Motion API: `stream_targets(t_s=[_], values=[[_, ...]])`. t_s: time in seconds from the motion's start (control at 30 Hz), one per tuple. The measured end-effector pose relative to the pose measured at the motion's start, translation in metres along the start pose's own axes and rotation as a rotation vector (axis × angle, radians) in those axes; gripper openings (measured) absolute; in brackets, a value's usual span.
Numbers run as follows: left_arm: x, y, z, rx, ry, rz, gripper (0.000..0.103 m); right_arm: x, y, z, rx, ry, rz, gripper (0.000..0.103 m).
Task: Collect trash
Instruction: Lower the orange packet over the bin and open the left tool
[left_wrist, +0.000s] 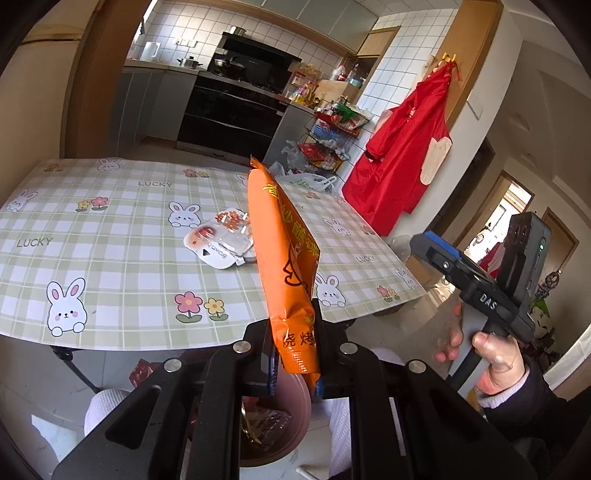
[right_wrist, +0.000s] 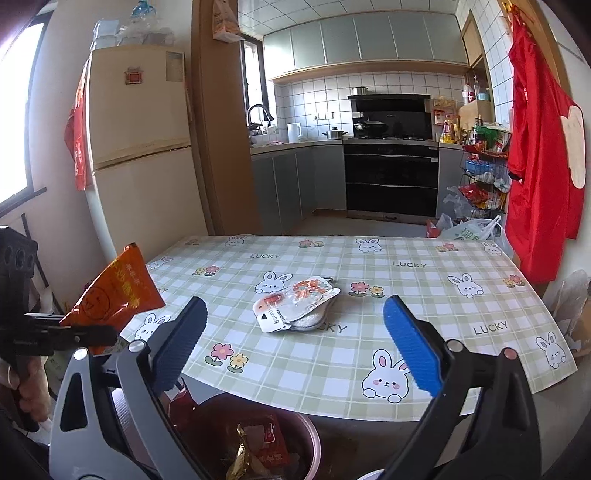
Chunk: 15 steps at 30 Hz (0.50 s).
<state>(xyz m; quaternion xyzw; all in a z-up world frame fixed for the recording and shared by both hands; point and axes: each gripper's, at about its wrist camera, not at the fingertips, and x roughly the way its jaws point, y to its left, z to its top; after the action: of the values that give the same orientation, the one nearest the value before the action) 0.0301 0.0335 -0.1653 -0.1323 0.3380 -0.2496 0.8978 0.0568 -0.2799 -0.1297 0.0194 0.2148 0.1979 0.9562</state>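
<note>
**Over the bin, one wrapper held**

Between your left gripper's (left_wrist: 295, 354) jaws sits the orange snack wrapper (left_wrist: 286, 251), clamped above the brown trash bin (left_wrist: 291, 417). Your right gripper (right_wrist: 295, 343) hangs released, jaws wide. Beyond, a crumpled white packet (right_wrist: 295, 304) lies on the checked worktop (right_wrist: 424, 295).

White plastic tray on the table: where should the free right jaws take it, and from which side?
Judging by its pose, grip the peeled film flap and rim at the white plastic tray near-left corner, coming from the table's near edge. It lies flat; that raised edge faces the open right gripper.
</note>
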Motion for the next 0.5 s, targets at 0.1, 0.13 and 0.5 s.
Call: stream_targets(t_s=[0.1, 0.13, 0.5], values=[[0.008, -0.007, -0.007, 0.020, 0.048, -0.035, 0.014, 0.000, -0.005, -0.001, 0.013, 0.002, -0.014, 0.095], [0.010, -0.009, -0.009, 0.026, 0.058, -0.041, 0.014, 0.000, -0.006, -0.002, 0.019, 0.003, -0.014, 0.095], [0.018, -0.016, -0.015, 0.043, 0.095, -0.046, 0.015, 0.004, -0.007, -0.007, 0.036, 0.017, -0.017, 0.096]])
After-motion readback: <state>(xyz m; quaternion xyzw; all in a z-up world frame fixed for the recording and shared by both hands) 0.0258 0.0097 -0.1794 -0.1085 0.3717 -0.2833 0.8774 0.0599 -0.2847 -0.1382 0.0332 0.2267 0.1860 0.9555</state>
